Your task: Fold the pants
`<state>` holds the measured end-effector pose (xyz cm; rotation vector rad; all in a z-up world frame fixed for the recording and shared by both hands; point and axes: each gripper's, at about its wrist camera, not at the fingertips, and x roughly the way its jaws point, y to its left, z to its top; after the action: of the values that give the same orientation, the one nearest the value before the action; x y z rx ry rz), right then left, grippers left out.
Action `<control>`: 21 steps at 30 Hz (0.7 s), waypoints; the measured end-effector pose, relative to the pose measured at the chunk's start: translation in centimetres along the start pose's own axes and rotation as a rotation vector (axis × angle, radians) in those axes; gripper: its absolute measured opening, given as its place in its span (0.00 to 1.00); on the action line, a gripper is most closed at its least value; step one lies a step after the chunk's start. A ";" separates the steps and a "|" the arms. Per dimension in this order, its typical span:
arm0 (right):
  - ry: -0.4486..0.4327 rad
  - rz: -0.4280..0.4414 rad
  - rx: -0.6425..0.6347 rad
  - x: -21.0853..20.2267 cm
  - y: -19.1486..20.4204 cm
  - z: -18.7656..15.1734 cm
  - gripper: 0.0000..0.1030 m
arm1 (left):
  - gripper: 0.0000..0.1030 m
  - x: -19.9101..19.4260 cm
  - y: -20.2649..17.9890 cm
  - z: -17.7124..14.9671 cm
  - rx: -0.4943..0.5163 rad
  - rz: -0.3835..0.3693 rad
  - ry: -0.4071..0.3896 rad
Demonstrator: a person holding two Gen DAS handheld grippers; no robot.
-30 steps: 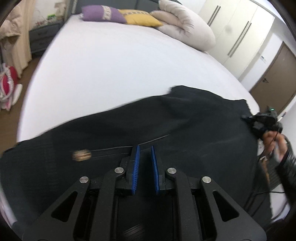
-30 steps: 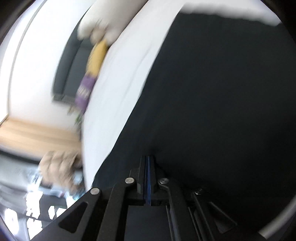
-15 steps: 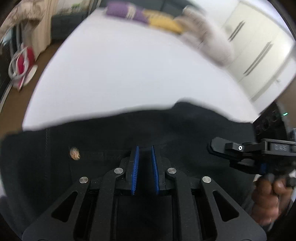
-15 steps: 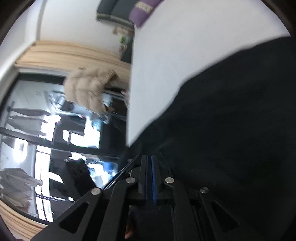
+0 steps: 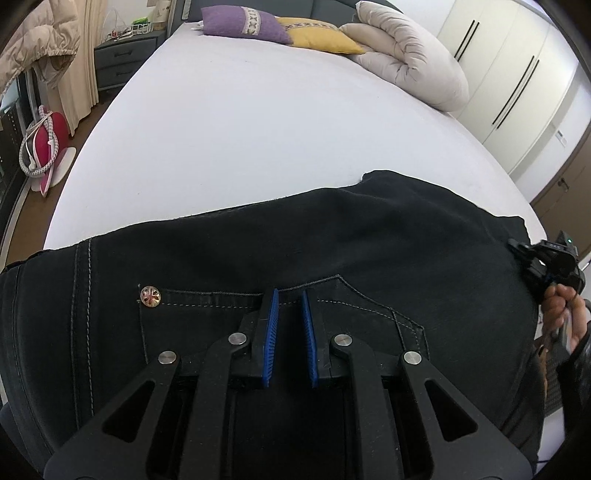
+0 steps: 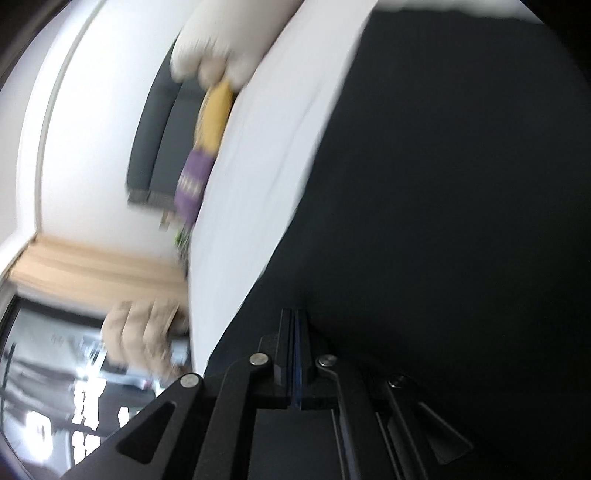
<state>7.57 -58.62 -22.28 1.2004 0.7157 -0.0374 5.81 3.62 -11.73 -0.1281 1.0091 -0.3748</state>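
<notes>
Nearest to us, our left gripper (image 5: 289, 308) rests low over the black pants (image 5: 332, 251), its blue pads (image 5: 270, 332) standing a small way apart with nothing pinched between them; the tips sit at the stitched rim of a pocket (image 5: 280, 325), just beside a round metal button (image 5: 150, 296). Our right gripper (image 6: 296, 334) has its fingers pressed together. Dark cloth lies right up against the tips, but its view is blurred and we cannot tell whether any fabric is caught in them.

We judge that we are early in the fold, with the garment laid out and being squared up before a first crease. The next move, as we read it, calls for the left gripper to close on the waistband or pocket edge while the right takes the far side, so both can carry one half over the other without dragging the bottom layer.

The pants lie along the near edge of the bed (image 5: 295, 122), spread wide and mostly flat, with a soft ridge running across the middle and pale stitching at the seams. Beyond them the white sheet runs bare to the far edge, where a purple pillow (image 5: 245, 25), a yellow pillow (image 5: 319, 35) and a rolled duvet (image 5: 410, 61) sit.
</notes>
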 end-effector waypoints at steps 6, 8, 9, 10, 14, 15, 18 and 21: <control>-0.277 -0.139 0.105 -12.1 -6.5 6.6 0.07 | 0.13 0.1 -0.3 0.0 0.012 0.014 -0.005; -0.321 -0.241 0.037 -14.6 -4.8 6.3 0.29 | 0.13 0.2 -0.5 -0.1 0.014 0.020 -0.008; -0.322 -0.223 -0.019 -15.5 -3.4 5.6 0.42 | 0.13 0.2 -0.5 -0.1 0.015 0.021 -0.007; -0.312 -0.196 -0.055 -16.6 -2.6 5.1 0.46 | 0.13 0.2 -0.5 -0.1 0.016 0.024 -0.008; -0.345 -0.117 0.009 -16.5 -1.6 0.3 0.48 | 0.13 0.0 -0.4 -0.1 0.016 0.025 -0.007; -0.350 -0.095 0.051 -16.0 -2.0 -0.5 0.49 | 0.13 0.0 -0.4 -0.1 0.016 0.025 -0.007; -0.323 -0.073 0.144 -14.8 -4.9 -1.3 0.49 | 0.13 0.0 -0.5 -0.1 0.018 0.028 -0.006; -0.311 -0.044 0.215 -12.0 -5.8 -0.6 0.49 | 0.13 0.0 -0.5 -0.1 0.016 0.027 -0.005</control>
<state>-4.37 -64.41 -20.89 1.3466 0.4721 -0.3380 5.63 3.19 -11.64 -0.1008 1.0013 -0.3579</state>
